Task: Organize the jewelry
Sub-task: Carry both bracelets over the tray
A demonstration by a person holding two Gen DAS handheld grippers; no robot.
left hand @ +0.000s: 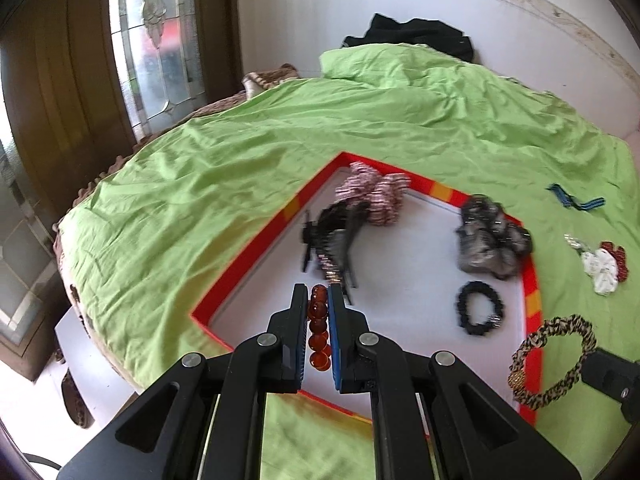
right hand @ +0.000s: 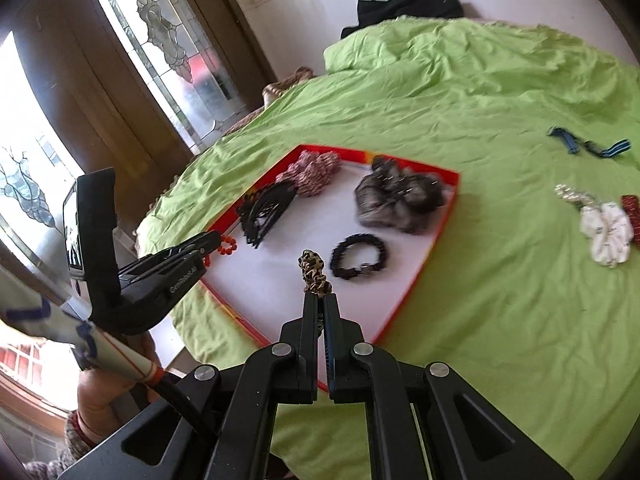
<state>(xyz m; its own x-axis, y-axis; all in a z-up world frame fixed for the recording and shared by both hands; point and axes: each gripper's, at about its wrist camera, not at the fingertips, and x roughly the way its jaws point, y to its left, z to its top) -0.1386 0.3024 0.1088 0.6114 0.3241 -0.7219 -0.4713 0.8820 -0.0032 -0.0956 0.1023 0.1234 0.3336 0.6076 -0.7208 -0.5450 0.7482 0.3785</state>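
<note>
The left gripper [left hand: 318,304] is clamped on a bracelet of translucent amber-red round beads [left hand: 319,330], the string lying lengthwise between the narrow jaws and hanging over the near-left corner of the shallow white tray with a red and orange rim [left hand: 256,240]. The right gripper [right hand: 319,308] pinches a leopard-print braided fabric hair loop [right hand: 314,268], its free part pointing forward over the tray's near edge. Both loads sit above bare white floor: the black plastic claw clip [left hand: 332,236] lies straight ahead of the beads, the small black braided elastic band [right hand: 358,256] just ahead-right of the loop. Each likely needs only to lower and release.
</note>
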